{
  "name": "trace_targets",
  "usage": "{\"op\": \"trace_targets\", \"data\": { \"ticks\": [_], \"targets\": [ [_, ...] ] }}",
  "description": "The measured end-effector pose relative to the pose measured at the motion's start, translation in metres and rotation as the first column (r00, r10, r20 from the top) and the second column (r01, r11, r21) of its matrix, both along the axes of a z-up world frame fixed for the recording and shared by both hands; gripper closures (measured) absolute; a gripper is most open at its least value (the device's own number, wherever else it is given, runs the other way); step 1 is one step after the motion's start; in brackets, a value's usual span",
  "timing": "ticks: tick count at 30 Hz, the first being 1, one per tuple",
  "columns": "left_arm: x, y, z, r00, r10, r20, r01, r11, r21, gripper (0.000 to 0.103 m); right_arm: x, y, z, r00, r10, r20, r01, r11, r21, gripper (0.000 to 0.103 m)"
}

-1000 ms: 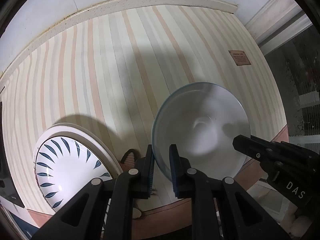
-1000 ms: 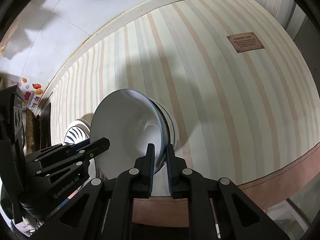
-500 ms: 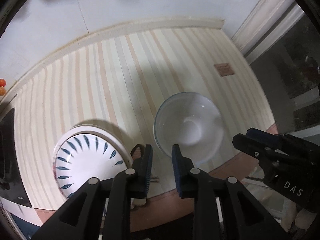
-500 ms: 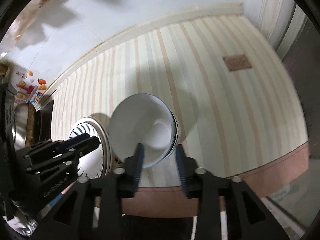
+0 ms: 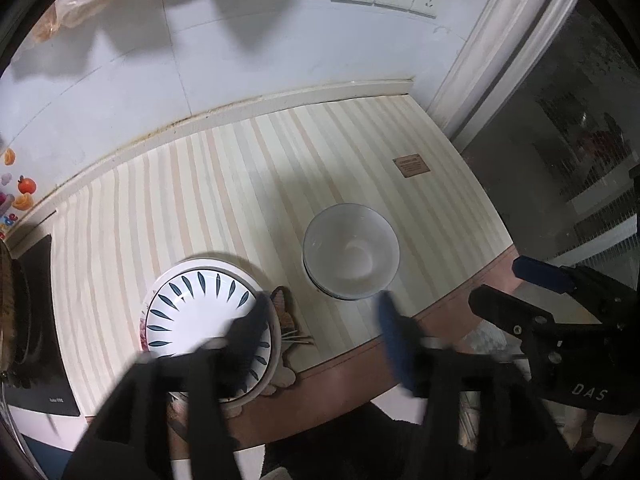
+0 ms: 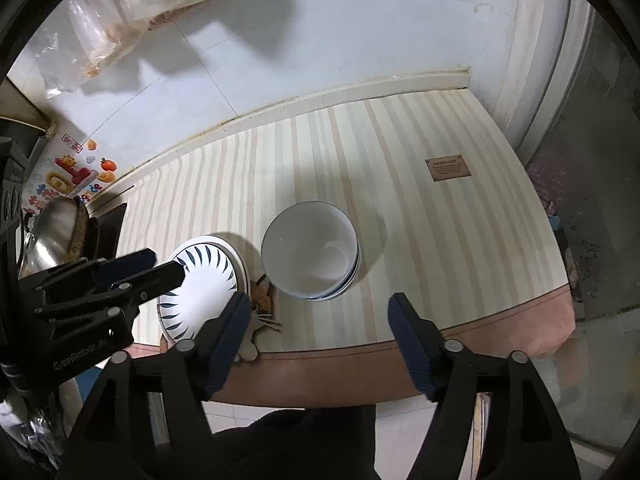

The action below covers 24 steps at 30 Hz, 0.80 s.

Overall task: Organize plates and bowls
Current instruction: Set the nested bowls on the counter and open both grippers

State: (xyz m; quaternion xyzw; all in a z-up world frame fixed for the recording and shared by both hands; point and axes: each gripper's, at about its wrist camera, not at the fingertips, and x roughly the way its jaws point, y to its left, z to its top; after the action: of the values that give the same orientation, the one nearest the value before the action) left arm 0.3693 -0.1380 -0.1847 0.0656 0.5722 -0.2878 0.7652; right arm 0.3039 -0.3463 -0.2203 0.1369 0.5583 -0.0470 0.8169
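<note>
Below and just ahead of both grippers: white bowls (image 6: 310, 250), nested in a stack, plain inside, thin blue line at the rims, upright on the striped tabletop (image 6: 420, 240). To the left of them, close but apart, a stack of white plates (image 6: 200, 280) with dark blue leaf marks fanned round the top one, partly hidden behind the left gripper (image 5: 320, 316). Left gripper blurred, jaws just been opening, now spread wide, nothing between them. Right gripper (image 6: 320, 316) likewise just been opening, spread wide and empty, fingertips clear of the bowls. Between the two stacks, a small cat-shaped mat (image 6: 262, 304). Near edge of the tabletop trimmed in pink-brown, directly under the fingertips. Beyond the bowls, open striped cloth up to the white wall (image 6: 240, 64); to the right, more bare cloth with a small brown label (image 6: 450, 168).
</note>
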Motion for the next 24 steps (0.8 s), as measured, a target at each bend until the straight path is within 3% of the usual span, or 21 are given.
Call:
{"op": "trace_targets", "data": {
  "ticks": [1, 4, 13, 20, 24],
  "targets": [
    [-0.001, 0.000, 0.001, 1.000, -0.002, 0.000, 0.002, 1.000, -0.006, 0.028, -0.002, 0.000, 0.002, 1.000, 0.000, 0.002, 0.000, 1.000, -0.001, 0.023],
    [-0.005, 0.001, 0.006, 1.000, -0.014, 0.016, 0.014, 1.000, -0.008, 0.021, -0.008, 0.001, 0.005, 1.000, 0.003, -0.001, -0.003, 1.000, -0.005, 0.014],
    [-0.002, -0.005, 0.002, 1.000, -0.016, -0.012, 0.016, 1.000, -0.021, 0.019, -0.012, -0.010, 0.004, 1.000, -0.022, -0.006, 0.022, 1.000, -0.005, 0.009],
    [0.024, -0.024, -0.026, 0.998, 0.030, -0.055, -0.031, 0.999, -0.017, 0.019, 0.004, -0.026, -0.014, 0.999, -0.040, -0.008, 0.041, 0.999, 0.022, 0.007],
    [0.051, -0.039, -0.055, 0.988, 0.056, -0.145, -0.064, 0.997, -0.053, 0.019, 0.021, -0.042, -0.039, 0.999, -0.042, 0.009, 0.041, 0.994, 0.103, 0.007]
  ]
}}
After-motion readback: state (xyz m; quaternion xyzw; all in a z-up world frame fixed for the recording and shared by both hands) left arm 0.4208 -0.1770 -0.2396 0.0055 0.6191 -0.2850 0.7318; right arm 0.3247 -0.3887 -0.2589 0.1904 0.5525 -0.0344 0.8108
